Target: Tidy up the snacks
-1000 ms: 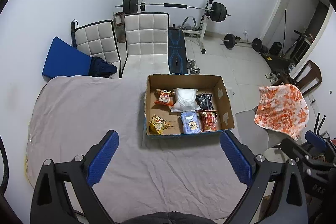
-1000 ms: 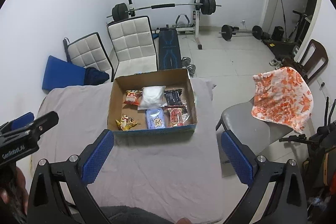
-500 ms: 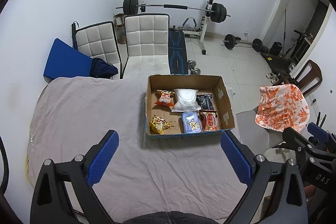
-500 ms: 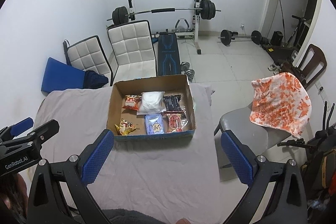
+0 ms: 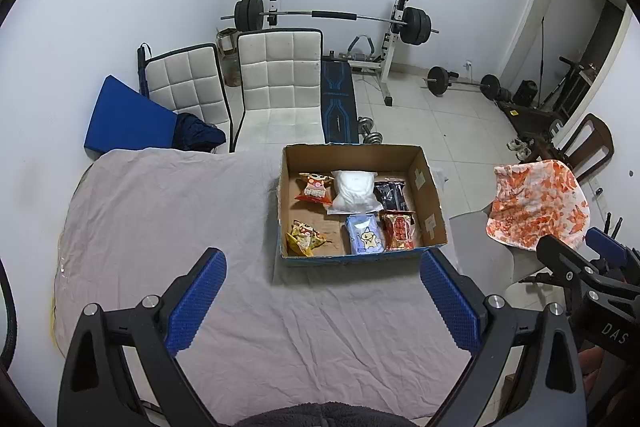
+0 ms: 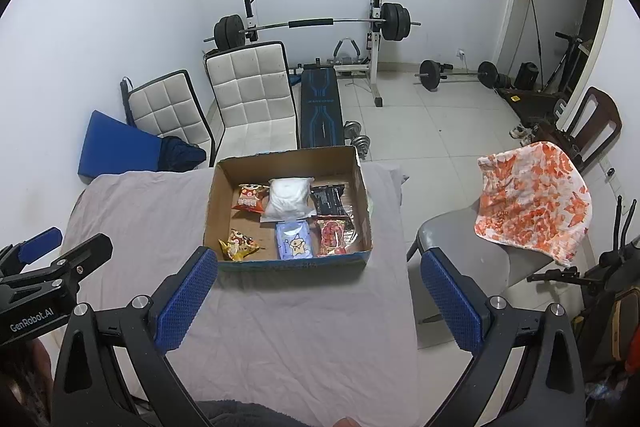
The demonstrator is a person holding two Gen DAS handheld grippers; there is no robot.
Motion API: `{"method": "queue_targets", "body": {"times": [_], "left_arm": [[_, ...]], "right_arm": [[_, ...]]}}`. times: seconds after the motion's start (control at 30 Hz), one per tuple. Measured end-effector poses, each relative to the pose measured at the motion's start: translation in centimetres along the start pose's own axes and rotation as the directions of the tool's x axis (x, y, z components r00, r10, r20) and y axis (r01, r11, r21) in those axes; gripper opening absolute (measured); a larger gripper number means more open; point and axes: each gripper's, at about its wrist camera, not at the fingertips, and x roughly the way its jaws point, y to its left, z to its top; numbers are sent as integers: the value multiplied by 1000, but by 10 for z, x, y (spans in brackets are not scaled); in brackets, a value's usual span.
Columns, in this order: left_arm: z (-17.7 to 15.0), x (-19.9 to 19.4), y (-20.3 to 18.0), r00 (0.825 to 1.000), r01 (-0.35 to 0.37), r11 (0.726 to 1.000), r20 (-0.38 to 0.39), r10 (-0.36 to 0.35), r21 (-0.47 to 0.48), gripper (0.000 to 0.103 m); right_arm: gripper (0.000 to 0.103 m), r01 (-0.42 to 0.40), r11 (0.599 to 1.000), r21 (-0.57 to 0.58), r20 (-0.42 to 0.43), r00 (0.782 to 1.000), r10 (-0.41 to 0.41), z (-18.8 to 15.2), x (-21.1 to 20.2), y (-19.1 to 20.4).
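A cardboard box (image 5: 430, 203) (image 6: 362, 187) stands on the grey-covered table (image 5: 168, 211) (image 6: 288, 327). Inside lie several snack packs: an orange one (image 5: 315, 187) (image 6: 250, 197), a white bag (image 5: 354, 186) (image 6: 288, 201), a black pack (image 5: 391, 195) (image 6: 329, 199), a yellow pack (image 5: 305, 235) (image 6: 239, 245), a blue pack (image 5: 365, 235) (image 6: 294, 239) and a red pack (image 5: 398, 230) (image 6: 332, 233). My left gripper (image 5: 322, 299) is open and empty, held high in front of the box. My right gripper (image 6: 318, 297) is open and empty too, also short of the box.
Two white padded chairs (image 5: 280, 83) and a blue cushion (image 5: 128, 119) stand behind the table. A weight bench with a barbell (image 5: 332, 15) is at the back wall. A grey chair with an orange patterned cloth (image 6: 532, 199) sits to the right.
Both views have drifted slightly back and up, so the box sits a little lower and farther in view. Nothing in the box has moved, and both grippers stay open.
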Motion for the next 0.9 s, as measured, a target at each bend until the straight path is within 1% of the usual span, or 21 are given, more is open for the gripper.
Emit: {"method": "queue_targets", "body": {"times": [0.3,0.4,0.9], "left_arm": [[-1,-3,7,1000,-6,1000,24,6,-19,99],[-1,-4,9,1000,-7,1000,26,7,-18,103],[-5,-9,8,999,-20,999,40,21,-28,103]], "right_arm": [[103,1,1000,0,2,1000,-1,1,-1,1],[103,2,1000,3,3,1000,-3,0,-1,0],[103,9,1000,-12,11,1000,-9,4,-3,4]]}}
